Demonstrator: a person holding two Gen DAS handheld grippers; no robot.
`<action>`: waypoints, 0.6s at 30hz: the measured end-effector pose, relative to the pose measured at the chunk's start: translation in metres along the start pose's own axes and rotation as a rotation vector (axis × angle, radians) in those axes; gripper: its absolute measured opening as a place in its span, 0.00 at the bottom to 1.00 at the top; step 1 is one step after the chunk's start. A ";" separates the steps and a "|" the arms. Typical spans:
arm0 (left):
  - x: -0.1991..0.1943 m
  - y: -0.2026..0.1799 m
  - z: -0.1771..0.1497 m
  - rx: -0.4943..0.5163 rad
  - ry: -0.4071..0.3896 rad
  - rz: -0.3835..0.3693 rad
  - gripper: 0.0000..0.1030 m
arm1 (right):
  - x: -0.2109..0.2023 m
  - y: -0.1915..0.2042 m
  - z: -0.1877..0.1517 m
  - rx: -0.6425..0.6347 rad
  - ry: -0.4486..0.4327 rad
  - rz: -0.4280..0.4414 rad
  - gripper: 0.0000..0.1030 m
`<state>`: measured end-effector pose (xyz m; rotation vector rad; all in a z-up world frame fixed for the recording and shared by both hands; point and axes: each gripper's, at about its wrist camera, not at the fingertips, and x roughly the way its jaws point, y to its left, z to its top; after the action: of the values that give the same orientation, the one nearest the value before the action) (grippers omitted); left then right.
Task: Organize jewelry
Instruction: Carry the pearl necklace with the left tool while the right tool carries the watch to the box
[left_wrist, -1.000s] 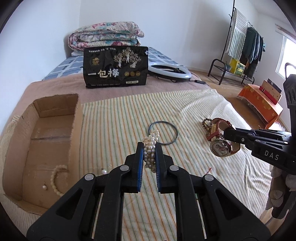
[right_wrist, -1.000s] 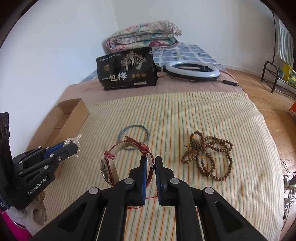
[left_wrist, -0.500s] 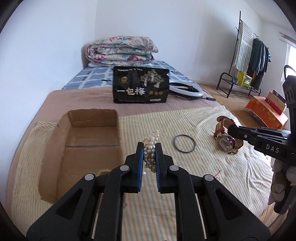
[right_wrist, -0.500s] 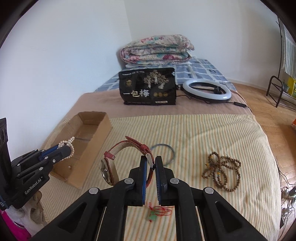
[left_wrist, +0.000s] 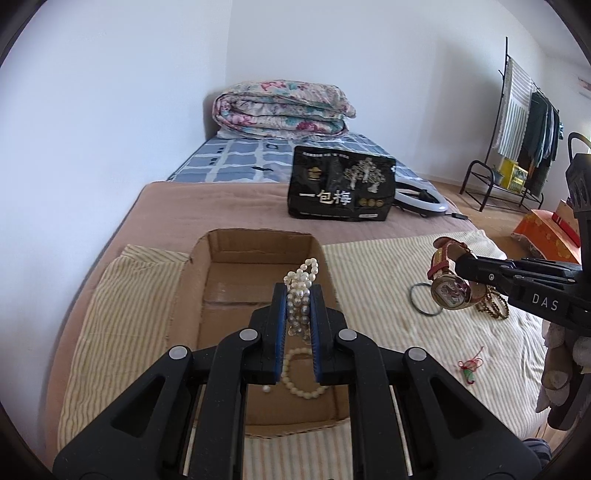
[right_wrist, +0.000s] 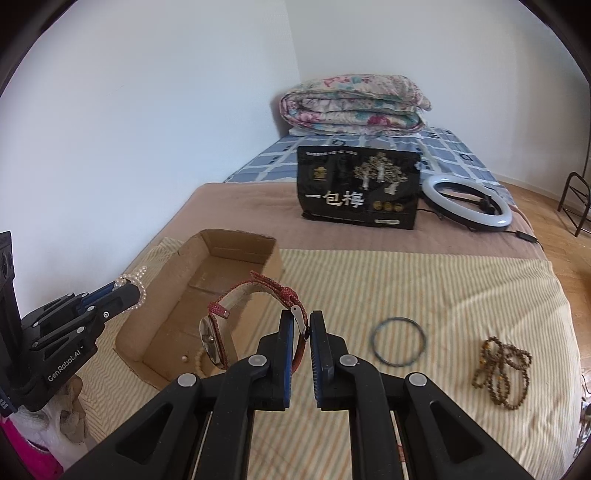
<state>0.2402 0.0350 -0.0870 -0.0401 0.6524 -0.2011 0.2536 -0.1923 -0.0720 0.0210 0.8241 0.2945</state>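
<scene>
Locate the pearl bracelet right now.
Pearl bracelet is clamped in the left hand-held gripper, over the cardboard box, at center of the left wrist view.

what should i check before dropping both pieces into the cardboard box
1. Left claw shut on the pearl bracelet: ok.
2. Right claw shut on the strap of the red watch: ok.
3. Pearl bracelet in line with the open cardboard box: ok in the left wrist view, but height above it cannot tell.
4. Red watch over the box: cannot tell; the right wrist view shows it near the box's right wall.
5. Room in the box: ok, only a cream bead bracelet and a loose bead show inside.
6. Blue bangle and brown bead strand left on the striped cloth: not ok.
</scene>
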 end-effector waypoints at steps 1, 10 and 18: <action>0.001 0.005 0.000 -0.003 0.001 0.003 0.09 | 0.003 0.004 0.002 -0.004 0.002 0.005 0.06; 0.019 0.038 -0.005 -0.030 0.025 0.026 0.09 | 0.043 0.042 0.016 -0.039 0.030 0.039 0.06; 0.036 0.052 -0.014 -0.046 0.056 0.035 0.09 | 0.081 0.058 0.016 -0.022 0.077 0.078 0.06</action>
<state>0.2693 0.0792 -0.1248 -0.0674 0.7134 -0.1541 0.3026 -0.1138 -0.1119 0.0213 0.8977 0.3802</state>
